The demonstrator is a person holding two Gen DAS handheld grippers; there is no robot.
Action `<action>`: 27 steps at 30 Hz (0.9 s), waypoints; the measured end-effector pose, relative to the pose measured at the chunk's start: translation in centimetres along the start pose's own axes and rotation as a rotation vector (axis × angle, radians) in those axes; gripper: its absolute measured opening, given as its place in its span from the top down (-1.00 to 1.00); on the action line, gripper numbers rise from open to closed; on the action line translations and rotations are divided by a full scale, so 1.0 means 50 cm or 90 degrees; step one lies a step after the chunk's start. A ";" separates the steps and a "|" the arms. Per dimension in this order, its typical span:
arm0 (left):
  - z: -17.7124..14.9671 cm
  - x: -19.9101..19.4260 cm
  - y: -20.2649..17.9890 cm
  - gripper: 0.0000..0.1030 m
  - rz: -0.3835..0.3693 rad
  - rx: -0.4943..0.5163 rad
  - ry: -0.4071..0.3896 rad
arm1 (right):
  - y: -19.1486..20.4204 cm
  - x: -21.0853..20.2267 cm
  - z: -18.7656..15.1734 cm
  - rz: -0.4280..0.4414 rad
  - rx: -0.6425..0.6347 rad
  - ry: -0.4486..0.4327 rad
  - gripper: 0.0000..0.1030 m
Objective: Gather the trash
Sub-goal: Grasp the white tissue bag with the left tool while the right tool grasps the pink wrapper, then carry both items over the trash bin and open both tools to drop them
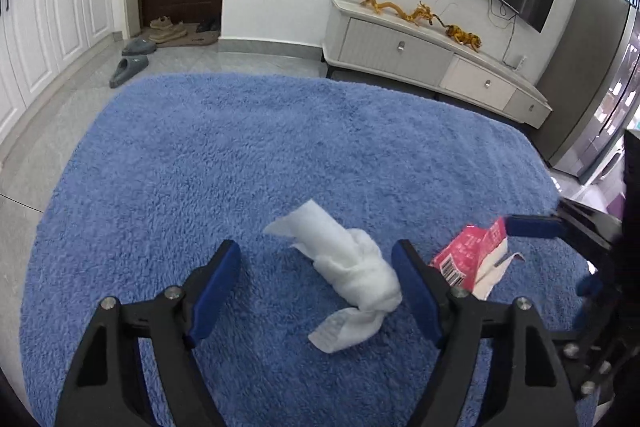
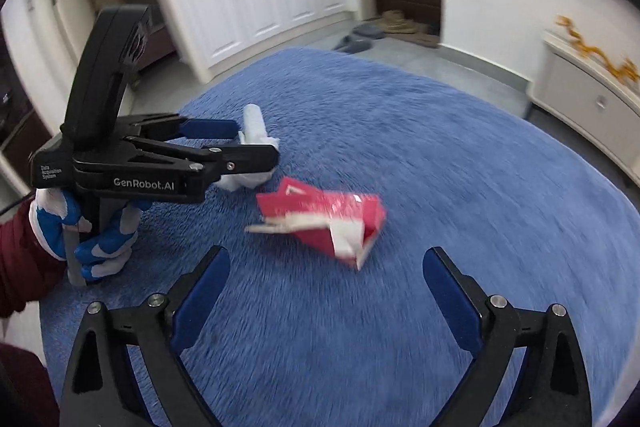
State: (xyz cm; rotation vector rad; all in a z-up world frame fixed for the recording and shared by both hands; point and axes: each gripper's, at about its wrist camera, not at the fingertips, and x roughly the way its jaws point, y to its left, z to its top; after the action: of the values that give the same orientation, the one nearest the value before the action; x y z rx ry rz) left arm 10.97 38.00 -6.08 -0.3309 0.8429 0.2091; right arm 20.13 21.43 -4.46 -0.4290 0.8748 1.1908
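left gripper (image 1: 316,259) jaws wide around tissue wad (image 1: 352,275) | right gripper (image 2: 326,267) jaws wide, red carton (image 2: 328,223) ahead | blue rug (image 1: 240,167)

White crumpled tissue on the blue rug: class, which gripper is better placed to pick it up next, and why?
Left. The left gripper is open with the white tissue lying between its fingers. The right gripper, also open, faces the red wrapper instead.

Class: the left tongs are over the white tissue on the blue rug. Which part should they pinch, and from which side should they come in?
Pinch the thick knotted middle of the white tissue, coming down from above. It lies lengthwise between the open left tongs, so closing across its narrow width should catch the bulk. The thin flat ends would likely slip into the blue rug pile.
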 end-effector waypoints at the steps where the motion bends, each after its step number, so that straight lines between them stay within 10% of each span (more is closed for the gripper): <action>1: 0.001 0.001 0.000 -0.47 -0.005 0.000 0.001 | -0.002 0.010 0.006 0.004 -0.011 0.003 -0.86; 7: -0.001 0.003 -0.001 -0.34 -0.019 0.004 -0.005 | 0.005 0.061 0.042 0.020 -0.083 0.024 -0.74; 14: -0.009 -0.001 -0.024 0.17 -0.036 0.028 -0.006 | 0.008 0.052 0.033 -0.004 -0.096 0.023 0.20; 27: -0.089 -0.106 -0.144 0.49 -0.085 0.076 -0.014 | 0.034 -0.145 -0.143 -0.081 0.063 -0.030 0.37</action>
State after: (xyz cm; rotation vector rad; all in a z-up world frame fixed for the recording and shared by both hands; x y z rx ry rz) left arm 6.69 29.41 -3.36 -0.2710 0.8048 0.0372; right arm 15.22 12.47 -2.95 -0.3694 0.8497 1.0319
